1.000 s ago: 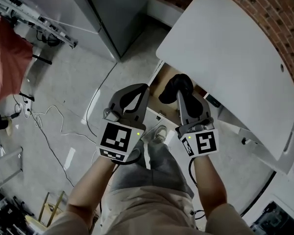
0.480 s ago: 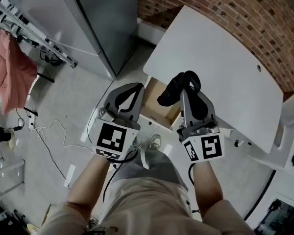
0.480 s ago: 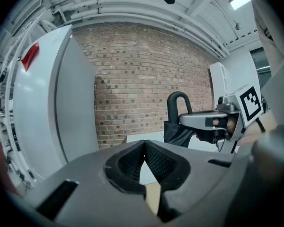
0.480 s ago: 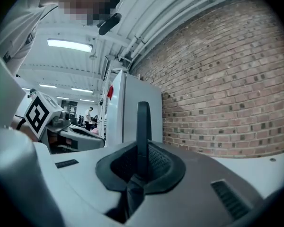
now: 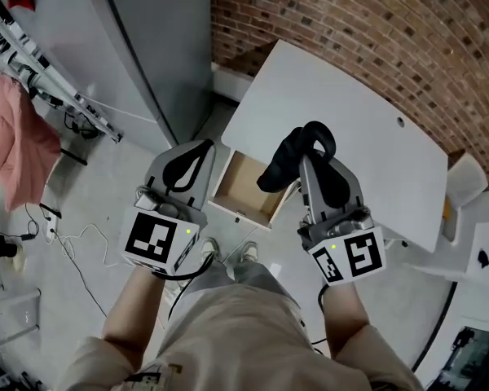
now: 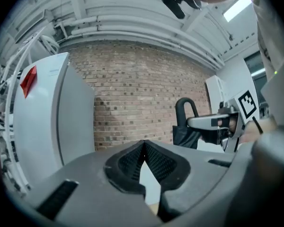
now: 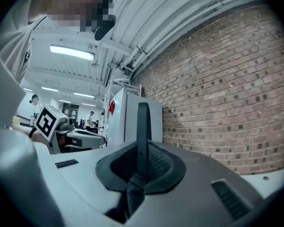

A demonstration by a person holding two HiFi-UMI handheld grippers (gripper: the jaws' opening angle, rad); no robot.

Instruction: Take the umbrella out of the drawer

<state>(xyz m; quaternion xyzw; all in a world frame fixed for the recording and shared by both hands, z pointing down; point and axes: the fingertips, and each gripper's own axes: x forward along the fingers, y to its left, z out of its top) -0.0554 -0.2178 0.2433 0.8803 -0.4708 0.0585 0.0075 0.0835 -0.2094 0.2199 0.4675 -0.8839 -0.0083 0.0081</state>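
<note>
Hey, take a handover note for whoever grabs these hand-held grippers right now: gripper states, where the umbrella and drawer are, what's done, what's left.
Right hand-held gripper: shut on the umbrella, held up above the drawer.
Left hand-held gripper: shut, empty.
Drawer: open, under the table.
Done: umbrella is out of the drawer.
Left: probably set the umbrella down, perhaps on the table; drawer not yet closed.

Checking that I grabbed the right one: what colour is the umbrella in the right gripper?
The umbrella is black all over; the head view shows it best.
</note>
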